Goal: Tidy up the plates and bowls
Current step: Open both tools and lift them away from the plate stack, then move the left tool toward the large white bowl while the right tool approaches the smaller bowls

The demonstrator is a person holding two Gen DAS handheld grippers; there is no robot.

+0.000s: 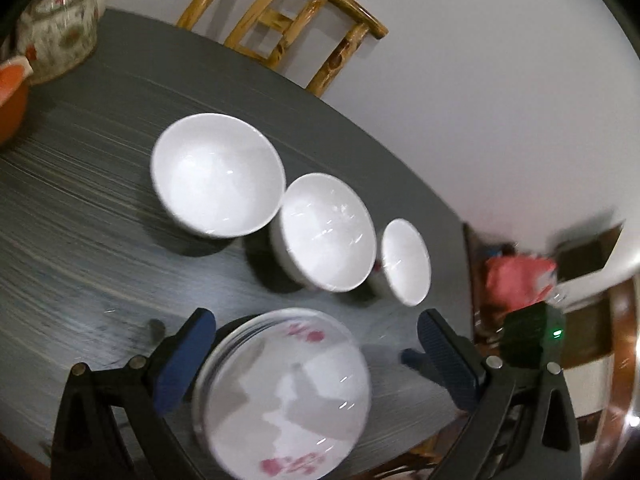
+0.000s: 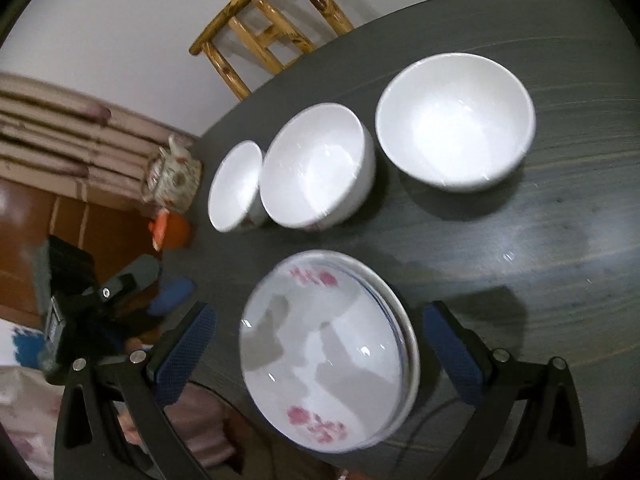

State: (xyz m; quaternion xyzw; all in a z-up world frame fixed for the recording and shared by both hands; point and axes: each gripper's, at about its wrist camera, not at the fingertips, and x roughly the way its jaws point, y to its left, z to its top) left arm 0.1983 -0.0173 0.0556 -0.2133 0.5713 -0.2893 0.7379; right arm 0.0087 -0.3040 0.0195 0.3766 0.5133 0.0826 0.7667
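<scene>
On the dark grey wooden table [image 2: 560, 240], our white floral plate stack [image 2: 328, 352] sits between both spread grippers, left gripper [image 1: 316, 360] and right gripper [image 2: 320, 348]; three white ceramic bowls [image 2: 456, 120] line up at twelve o'clock, nearer neither hand.

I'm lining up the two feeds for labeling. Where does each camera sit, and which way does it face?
Left wrist: on the left gripper, facing the plate stack; own open fingers, right gripper's tip showing.
Right wrist: on the right gripper, facing the plates from the other side; own open fingers, left gripper showing.
Shared: plates, three bowls, teapot, chair.
</scene>
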